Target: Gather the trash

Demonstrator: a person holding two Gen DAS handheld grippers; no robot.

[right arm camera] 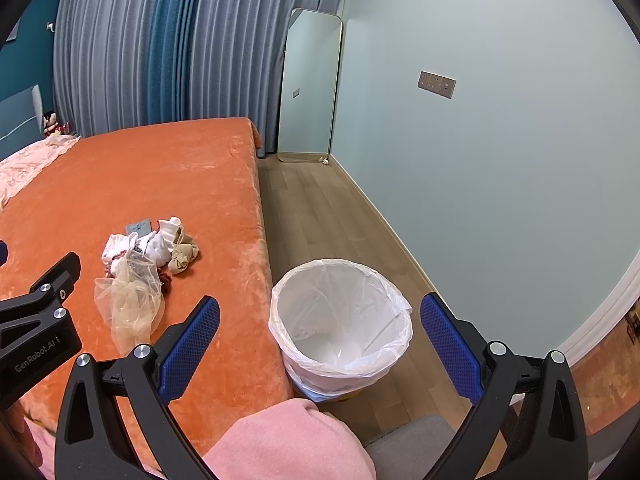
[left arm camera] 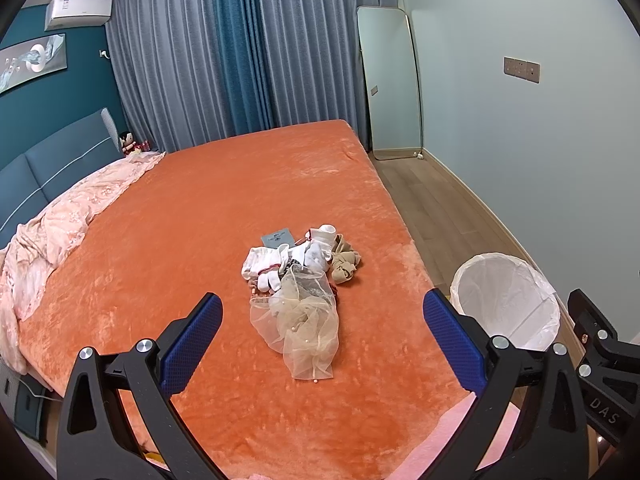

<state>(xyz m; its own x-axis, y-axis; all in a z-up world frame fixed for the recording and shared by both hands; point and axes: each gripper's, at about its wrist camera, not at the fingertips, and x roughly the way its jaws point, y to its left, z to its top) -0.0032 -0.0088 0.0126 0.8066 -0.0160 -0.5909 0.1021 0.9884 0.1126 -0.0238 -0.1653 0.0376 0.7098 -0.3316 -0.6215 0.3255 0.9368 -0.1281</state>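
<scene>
A pile of trash lies on the orange bed (left arm camera: 192,208): a sheer beige tulle piece (left arm camera: 304,320), white socks (left arm camera: 276,264), a tan knotted stocking (left arm camera: 345,266) and a small grey card (left arm camera: 278,238). The pile also shows in the right wrist view (right arm camera: 136,276). My left gripper (left arm camera: 322,332) is open, hovering just before the tulle. My right gripper (right arm camera: 320,332) is open above a white-lined trash bin (right arm camera: 340,320) standing on the floor beside the bed. The bin shows in the left wrist view (left arm camera: 504,300).
A pink quilt (left arm camera: 72,216) lies bunched at the bed's head by a blue headboard (left arm camera: 44,164). A mirror (left arm camera: 390,84) leans on the wall by the curtains (left arm camera: 224,48). Wood floor (right arm camera: 320,216) runs between bed and wall. Pink cloth (right arm camera: 288,440) sits below.
</scene>
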